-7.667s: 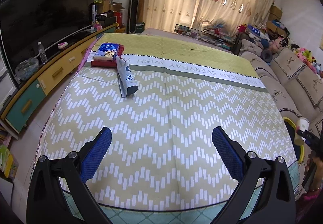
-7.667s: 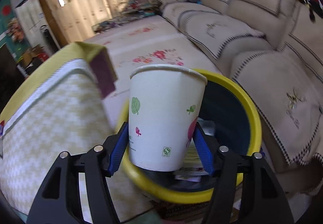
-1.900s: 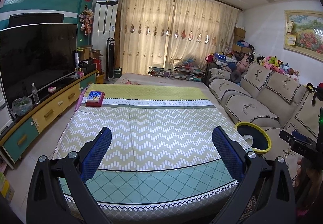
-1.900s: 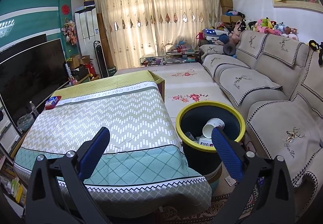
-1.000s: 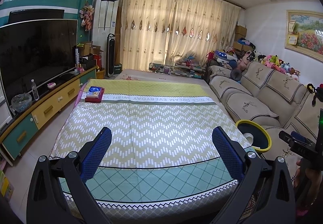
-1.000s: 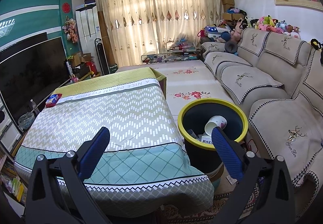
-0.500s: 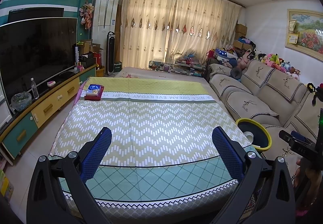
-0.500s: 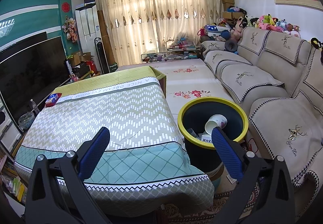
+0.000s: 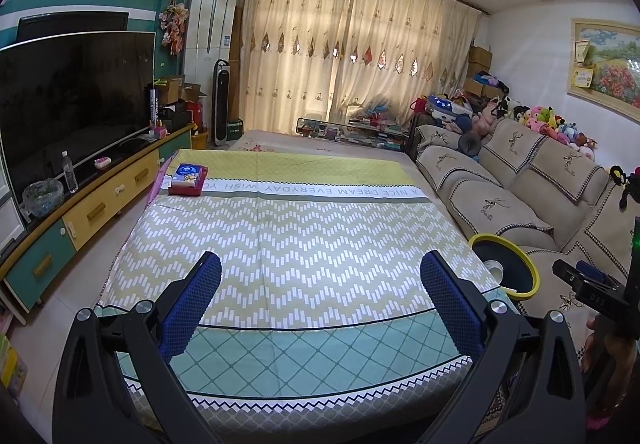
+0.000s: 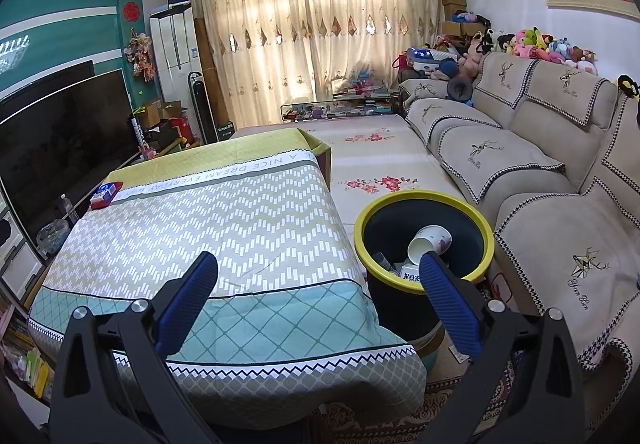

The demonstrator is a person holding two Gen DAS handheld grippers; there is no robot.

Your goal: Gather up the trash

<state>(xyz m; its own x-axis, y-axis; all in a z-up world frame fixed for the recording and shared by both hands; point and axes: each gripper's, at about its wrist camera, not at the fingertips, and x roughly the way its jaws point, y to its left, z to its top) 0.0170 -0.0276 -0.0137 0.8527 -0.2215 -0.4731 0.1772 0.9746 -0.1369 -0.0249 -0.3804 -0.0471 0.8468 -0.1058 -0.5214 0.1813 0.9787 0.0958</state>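
Left gripper (image 9: 320,276) and right gripper (image 10: 318,274): both spread wide, holding nothing, above the counter's (image 10: 224,228) near edge. Paper cup (image 10: 430,240) lies tilted inside the yellow-rimmed bin (image 10: 424,200), just beyond the right gripper's right finger.

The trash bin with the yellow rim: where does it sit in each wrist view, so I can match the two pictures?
Left wrist view: the trash bin is at the right, beyond the table's right edge, in front of the sofa.
Right wrist view: the trash bin is right of centre, close by, with a paper cup lying inside.
Shared landmark: the red and blue box at the far left corner of the table.
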